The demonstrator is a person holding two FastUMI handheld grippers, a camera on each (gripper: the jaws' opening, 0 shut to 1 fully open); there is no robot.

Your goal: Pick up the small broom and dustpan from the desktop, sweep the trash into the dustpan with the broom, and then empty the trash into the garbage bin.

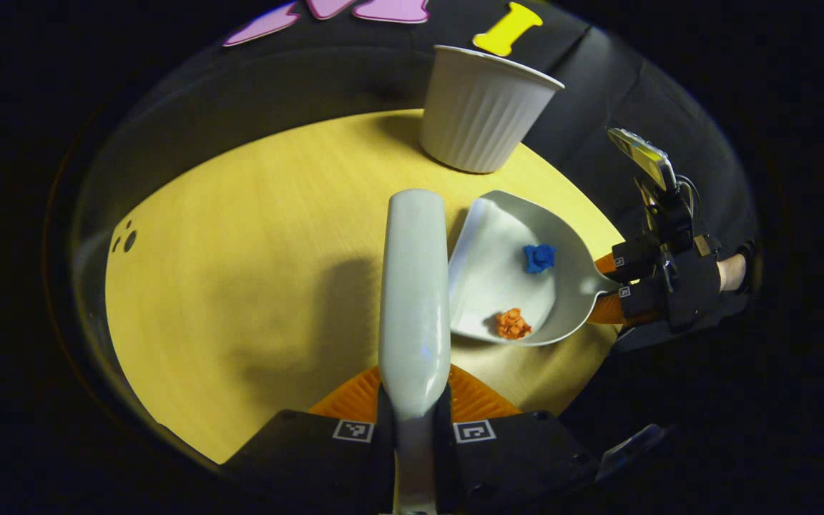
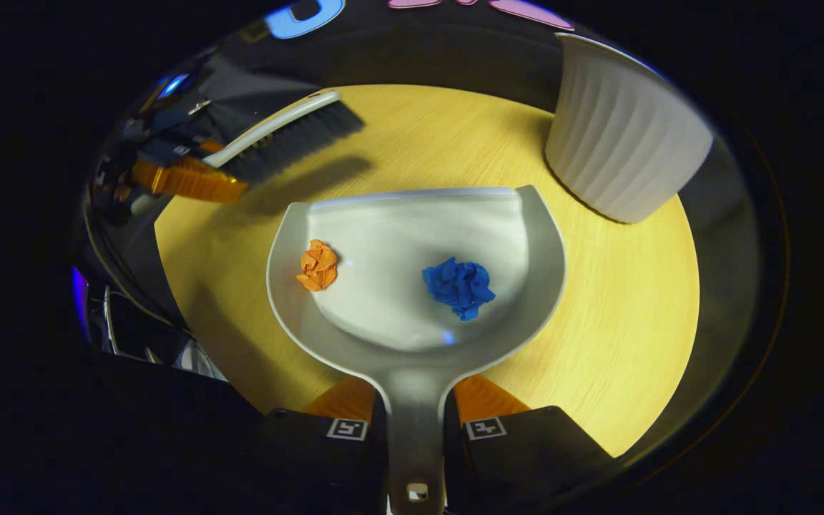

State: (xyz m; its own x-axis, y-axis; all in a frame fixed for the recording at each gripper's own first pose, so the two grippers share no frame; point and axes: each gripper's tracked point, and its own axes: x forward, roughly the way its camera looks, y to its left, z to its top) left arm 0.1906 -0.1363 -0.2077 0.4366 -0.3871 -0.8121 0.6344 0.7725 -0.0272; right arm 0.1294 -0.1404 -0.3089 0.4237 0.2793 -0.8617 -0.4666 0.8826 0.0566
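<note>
Two paper wads [image 2: 458, 286] lie in the dustpan [image 2: 412, 336], mouth facing the bin [image 2: 626, 157].

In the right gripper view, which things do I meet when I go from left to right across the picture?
Broom → orange paper ball → blue paper ball → white ribbed bin.

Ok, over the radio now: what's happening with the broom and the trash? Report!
Left gripper shut on broom. Right gripper shut on dustpan. Orange wad, blue wad in the pan. Bin upright beside it, nothing between.
</note>
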